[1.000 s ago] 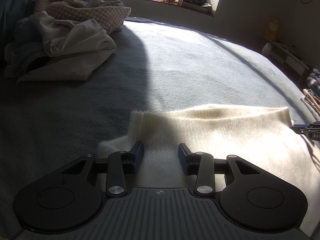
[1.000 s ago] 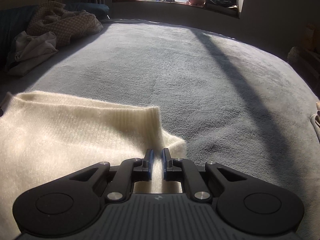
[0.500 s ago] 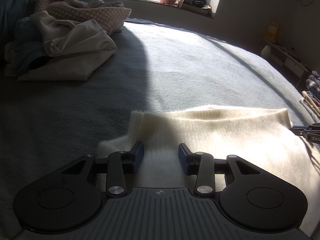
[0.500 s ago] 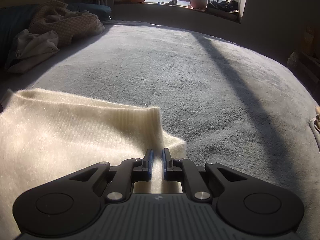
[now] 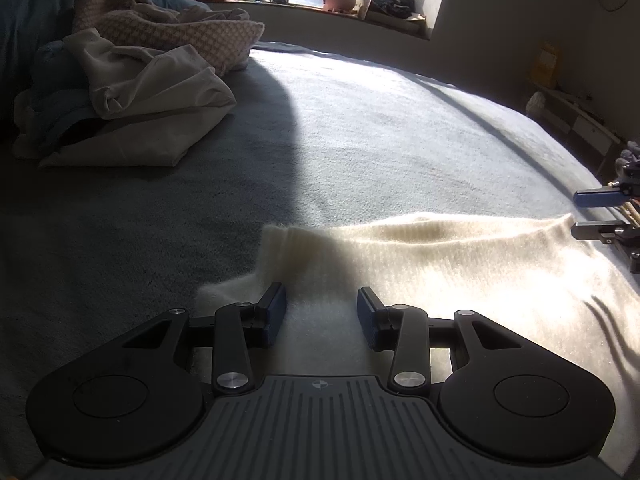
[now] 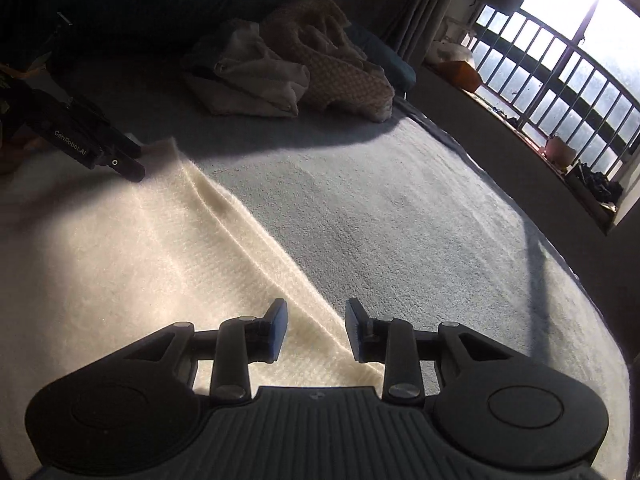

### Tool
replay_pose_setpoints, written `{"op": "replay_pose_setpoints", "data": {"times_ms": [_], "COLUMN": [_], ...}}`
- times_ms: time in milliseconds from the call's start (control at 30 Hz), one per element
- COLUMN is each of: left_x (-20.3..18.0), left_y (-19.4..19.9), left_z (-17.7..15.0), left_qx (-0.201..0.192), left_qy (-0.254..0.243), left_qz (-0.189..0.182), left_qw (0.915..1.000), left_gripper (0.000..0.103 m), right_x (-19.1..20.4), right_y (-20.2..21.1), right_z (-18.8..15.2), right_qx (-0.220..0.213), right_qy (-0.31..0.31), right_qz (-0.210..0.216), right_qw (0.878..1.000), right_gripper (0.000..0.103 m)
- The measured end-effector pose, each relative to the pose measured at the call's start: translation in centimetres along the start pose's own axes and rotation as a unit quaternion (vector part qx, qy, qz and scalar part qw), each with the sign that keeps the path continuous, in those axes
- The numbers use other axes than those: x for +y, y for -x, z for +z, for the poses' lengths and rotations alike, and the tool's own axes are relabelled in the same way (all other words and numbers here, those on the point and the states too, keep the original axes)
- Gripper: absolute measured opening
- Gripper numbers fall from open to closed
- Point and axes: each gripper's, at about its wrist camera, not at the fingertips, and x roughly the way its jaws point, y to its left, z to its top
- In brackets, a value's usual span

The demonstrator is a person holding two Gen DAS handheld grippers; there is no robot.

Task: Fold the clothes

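Cream knit sweater (image 5: 460, 268) lies flat at the bed's near edge on the grey blanket (image 5: 380, 132); left gripper (image 5: 322, 312) spread over its left corner, right gripper (image 6: 314, 330) opening, nothing pinched; advise gripping both corners evenly, folding toward the far clothes pile (image 5: 132, 92).

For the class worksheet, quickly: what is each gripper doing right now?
Left gripper: open, over the cream sweater, gripping nothing.
Right gripper: jaws opening, the sweater's edge lying in the gap, nothing clamped.
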Motion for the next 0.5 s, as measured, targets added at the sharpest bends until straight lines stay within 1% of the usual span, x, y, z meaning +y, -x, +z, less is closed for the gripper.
{"op": "replay_pose_setpoints", "data": {"times_ms": [133,200,367,467,500], "left_x": [0.1,0.2,0.3,0.3,0.2], "left_y": [0.1,0.1,0.0,0.0,0.0], "left_z": [-0.2,-0.2,-0.3,-0.4,-0.5], "left_qx": [-0.003,-0.004,-0.007,-0.011,-0.012], "left_qy": [-0.001,0.0,-0.001,-0.007,-0.007], "left_qz": [-0.004,-0.008,-0.015,-0.017,-0.017], "left_qw": [1.0,1.0,0.9999,0.9998,0.9998], "left_gripper": [0.04,0.04,0.041,0.042,0.042], "right_x": [1.8,2.3,2.8,2.8,3.0], "right_y": [-3.4,-4.8,-7.1,-7.5,-7.5], "right_z": [2.1,2.6,3.1,3.4,3.5], "right_qx": [0.011,0.021,0.048,0.06,0.062], "right_qy": [0.051,0.07,0.111,0.127,0.135], "right_qz": [0.047,0.064,0.091,0.103,0.104], "right_qw": [0.998,0.995,0.989,0.985,0.983], "right_gripper": [0.033,0.033,0.033,0.031,0.028]}}
